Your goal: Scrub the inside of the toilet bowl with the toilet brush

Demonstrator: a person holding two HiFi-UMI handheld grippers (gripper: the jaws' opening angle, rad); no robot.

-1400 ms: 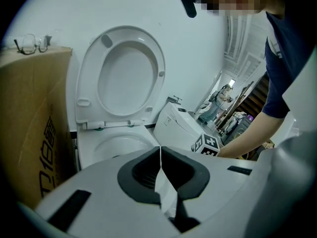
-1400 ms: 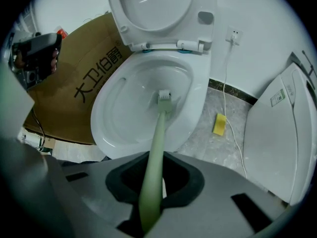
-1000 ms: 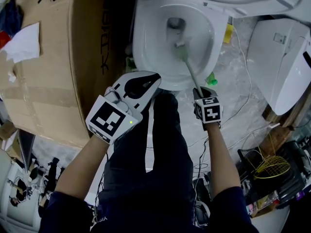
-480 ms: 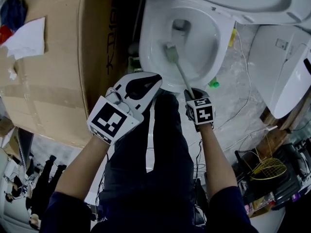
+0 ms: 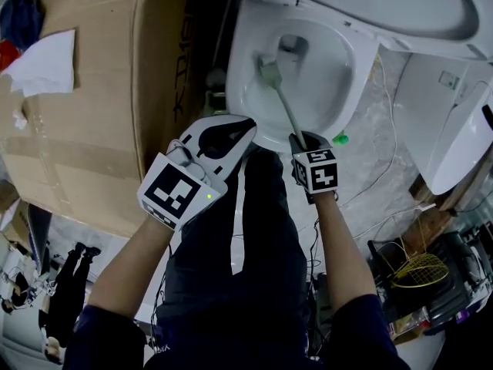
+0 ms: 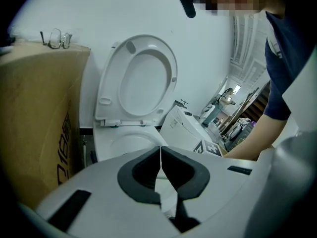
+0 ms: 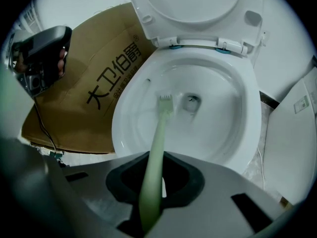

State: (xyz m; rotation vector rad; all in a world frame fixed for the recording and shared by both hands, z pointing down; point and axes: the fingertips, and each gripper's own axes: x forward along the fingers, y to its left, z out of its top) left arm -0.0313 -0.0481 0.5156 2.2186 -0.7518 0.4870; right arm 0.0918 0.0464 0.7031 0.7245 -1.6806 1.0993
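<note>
Cluttered workroom with a grey floor, seen from above. At the frame's 9 o'clock stands a large cardboard box [image 5: 85, 114] with printed characters on its side, just beside the toilet. The left gripper [image 6: 160, 155] hangs over the person's dark trouser leg, short of the rim; its jaws are pressed together with nothing between them, and it takes no part in the scrubbing. At 12 o'clock sits the white toilet bowl [image 5: 339, 99] with its seat [image 5: 385, 6] raised. The pale green toilet brush [image 5: 286, 106] runs from the near rim down into the bowl; its head lies against the inner wall at about 9 o'clock of the bowl, just beside the drain opening [image 5: 291, 46]. The right gripper [image 5: 302, 141], at 6 o'clock of the rim, has its jaws clamped on the handle's upper end. A second white toilet [image 5: 447, 122] stands at 3 o'clock, with loose cables [image 5: 385, 160] on the floor between the two.

Judged risks: the thin handle, held only by two pads near its end, may twist or slip under sideways scrubbing load; a fast stroke near the rim may flick water onto the cables and the box.
</note>
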